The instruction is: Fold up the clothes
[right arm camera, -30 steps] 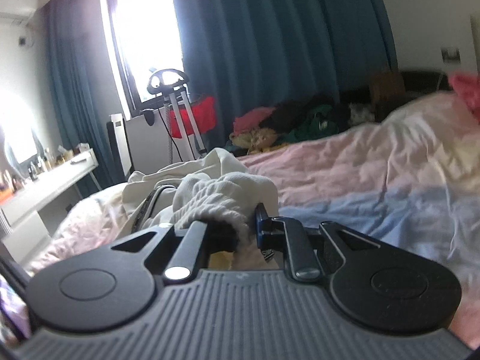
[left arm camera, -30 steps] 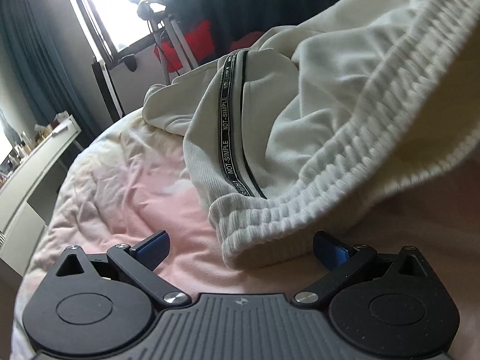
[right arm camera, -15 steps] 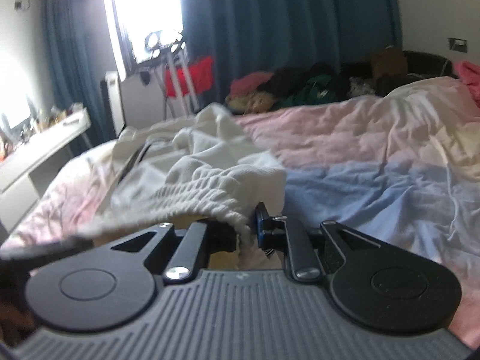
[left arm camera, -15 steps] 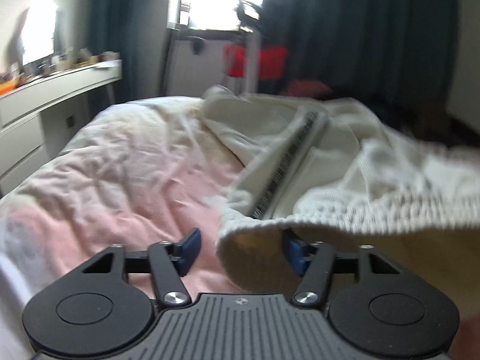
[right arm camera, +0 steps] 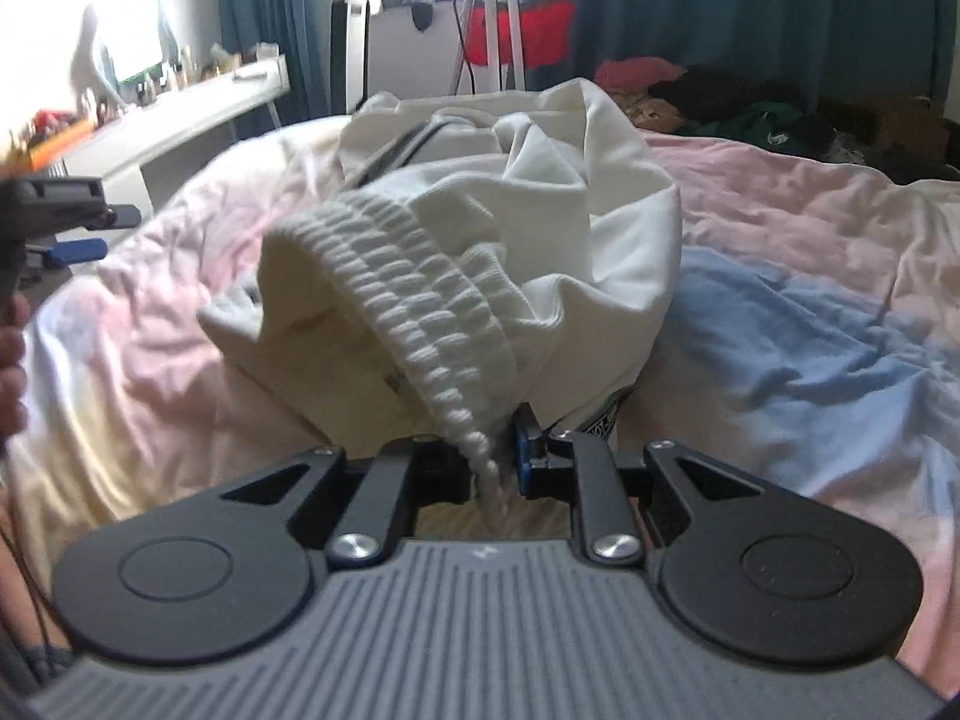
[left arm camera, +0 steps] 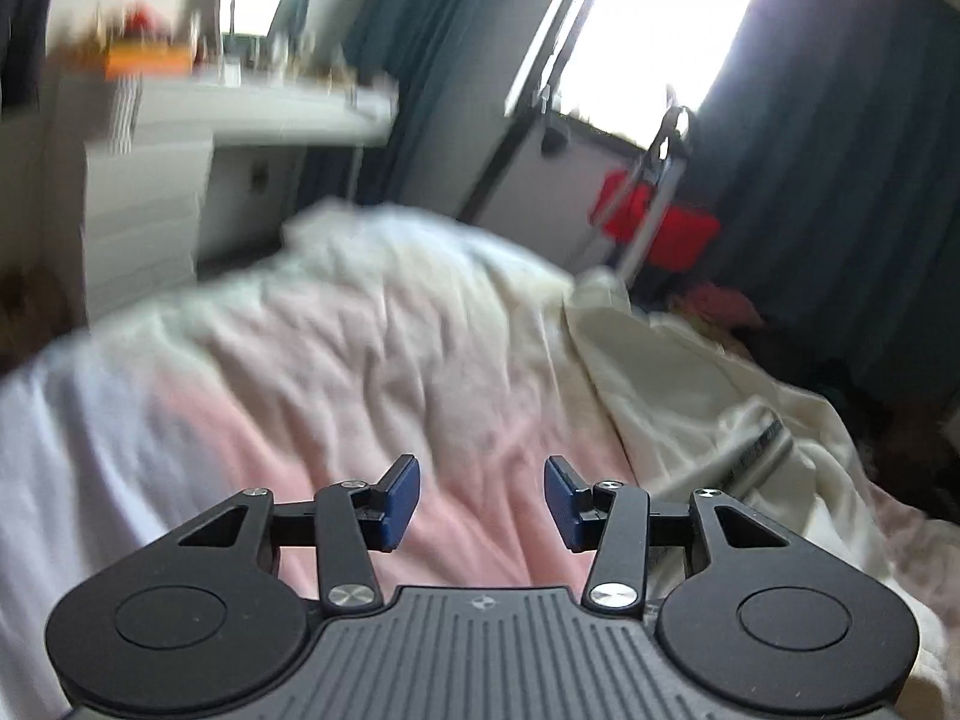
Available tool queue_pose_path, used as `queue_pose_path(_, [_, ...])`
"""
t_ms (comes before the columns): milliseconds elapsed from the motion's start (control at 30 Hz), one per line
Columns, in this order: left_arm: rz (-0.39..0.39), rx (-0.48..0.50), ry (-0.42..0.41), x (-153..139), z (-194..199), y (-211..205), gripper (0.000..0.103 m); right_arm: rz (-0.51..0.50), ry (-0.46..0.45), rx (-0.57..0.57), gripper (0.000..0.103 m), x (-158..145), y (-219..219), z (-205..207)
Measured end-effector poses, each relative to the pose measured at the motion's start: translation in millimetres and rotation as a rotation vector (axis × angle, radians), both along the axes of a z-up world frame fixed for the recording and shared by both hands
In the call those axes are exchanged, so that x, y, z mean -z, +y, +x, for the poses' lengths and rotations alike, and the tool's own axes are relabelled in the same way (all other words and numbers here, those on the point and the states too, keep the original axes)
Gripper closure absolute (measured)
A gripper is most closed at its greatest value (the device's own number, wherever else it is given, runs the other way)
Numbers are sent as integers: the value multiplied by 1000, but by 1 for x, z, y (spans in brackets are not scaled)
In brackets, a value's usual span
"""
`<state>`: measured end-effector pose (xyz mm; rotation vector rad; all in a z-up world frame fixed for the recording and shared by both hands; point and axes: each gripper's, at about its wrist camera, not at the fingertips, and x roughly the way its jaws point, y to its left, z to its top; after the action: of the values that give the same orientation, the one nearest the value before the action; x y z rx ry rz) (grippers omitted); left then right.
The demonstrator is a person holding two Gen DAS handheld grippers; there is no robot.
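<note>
The right gripper is clamping the ribbed waistband of one cream-white knit garment, which is lying bunched on the pink-and-blue quilted bedspread. The left gripper, half-open after just closing, is holding nothing.

My left view is smearing: the desk clutter is blurring into streaks, unreadable. The cream trousers are running off its right edge. In my right view, the waistband is hiding one pad of my right gripper, and lettering near it is too small.
</note>
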<state>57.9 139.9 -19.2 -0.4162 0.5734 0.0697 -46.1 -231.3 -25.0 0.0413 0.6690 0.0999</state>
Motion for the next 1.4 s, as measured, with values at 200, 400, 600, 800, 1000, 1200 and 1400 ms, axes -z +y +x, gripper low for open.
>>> queue_pose_path(200, [148, 374, 51, 8, -20, -63, 16, 162, -141, 80, 88, -27, -30, -15])
queue_pose_path(400, [714, 577, -39, 36, -47, -151, 1, 248, -270, 134, 89, -47, -51, -30])
queue_pose_path(600, [1146, 498, -201, 76, -52, -196, 4, 230, -290, 135, 89, -47, -50, -28])
queue_pose_path(800, [1071, 454, -210, 69, -40, -203, 33, 187, -222, 123, 89, -32, -45, -18])
queue_pose_path(1000, [792, 260, -301, 15, -48, -167, 78, 149, -175, 58, 88, -24, -33, -12])
queue_pose_path(1200, [490, 171, -206, -24, -47, -111, 79, 5, -95, -143, 80, -14, 11, -10])
queue_pose_path(1400, [288, 128, 36, 8, -40, -76, 71, -164, 27, -294, 68, 13, 49, -9])
